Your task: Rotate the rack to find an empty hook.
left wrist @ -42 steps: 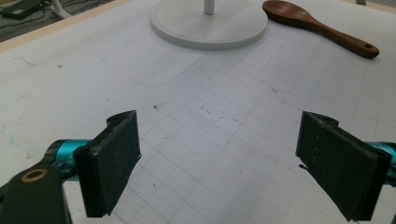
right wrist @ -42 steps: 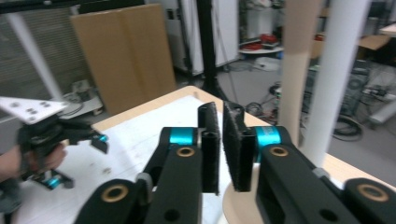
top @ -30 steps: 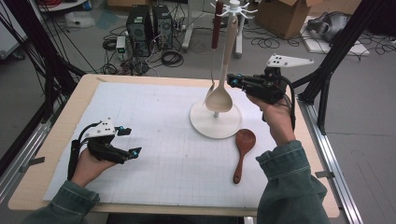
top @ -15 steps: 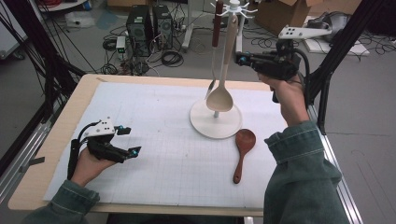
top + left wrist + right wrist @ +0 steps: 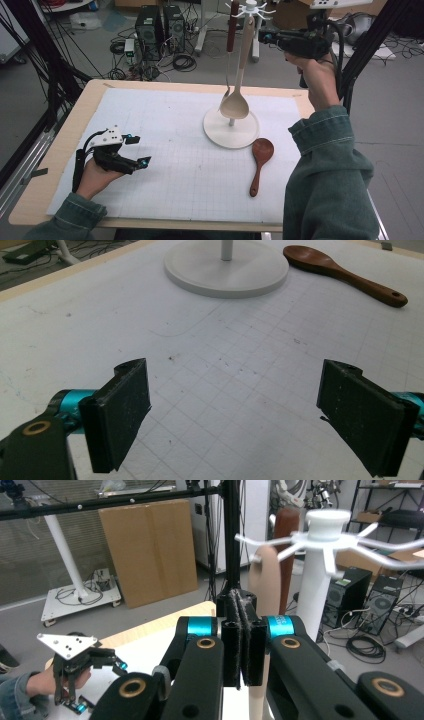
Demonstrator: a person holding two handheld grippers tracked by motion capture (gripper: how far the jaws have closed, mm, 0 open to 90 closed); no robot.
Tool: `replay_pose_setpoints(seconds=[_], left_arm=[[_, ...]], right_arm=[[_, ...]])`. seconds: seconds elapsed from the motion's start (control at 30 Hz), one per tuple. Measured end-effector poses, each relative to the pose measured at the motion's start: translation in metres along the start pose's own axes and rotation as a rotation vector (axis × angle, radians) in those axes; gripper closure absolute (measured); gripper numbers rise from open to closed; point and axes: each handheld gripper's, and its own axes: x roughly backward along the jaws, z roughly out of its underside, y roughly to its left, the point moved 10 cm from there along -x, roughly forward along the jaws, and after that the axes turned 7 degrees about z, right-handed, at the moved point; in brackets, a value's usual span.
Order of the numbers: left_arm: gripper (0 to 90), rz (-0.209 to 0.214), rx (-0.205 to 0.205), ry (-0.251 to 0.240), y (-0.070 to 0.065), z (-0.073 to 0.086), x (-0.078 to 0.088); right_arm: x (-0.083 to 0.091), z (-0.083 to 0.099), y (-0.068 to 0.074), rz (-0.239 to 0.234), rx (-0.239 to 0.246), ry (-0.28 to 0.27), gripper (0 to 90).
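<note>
The right gripper (image 5: pixel 265 36), raised high at the far right, clamps the pale spoon's (image 5: pixel 235 105) handle by the white rack (image 5: pixel 231 127). The left gripper (image 5: pixel 141 150), jaws wide and empty, rests low on the worktop (image 5: pixel 165 175), near left.

Lighting was even and diffuse across all three views, apparently from overhead room fixtures; no single source showed. In the high view the white mat (image 5: pixel 165 150) at centre frame read bright but not blown out, and shadows beneath the white stand (image 5: pixel 231 129) and the brown spoon (image 5: pixel 260 162) were faint and soft-edged. The upper part of that frame was dimmer. In the left gripper view the mat grid was sharp at mid frame, with slight softening at the top edge and on the near black pads (image 5: pixel 122 410) at the bottom. In the right gripper view the rack top (image 5: pixel 327 530) at upper right was motion-blurred, the background mildly soft, and straight bars bowed slightly toward the edges.
</note>
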Motion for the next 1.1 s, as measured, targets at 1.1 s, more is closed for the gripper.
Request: replay_pose_setpoints(seconds=[1.1], left_arm=[[14.1, 0.002, -0.002, -0.006, -0.002, -0.002, 0.003]], right_arm=[[-0.039, -0.017, -0.001, 0.092, 0.055, 0.022, 89.7]])
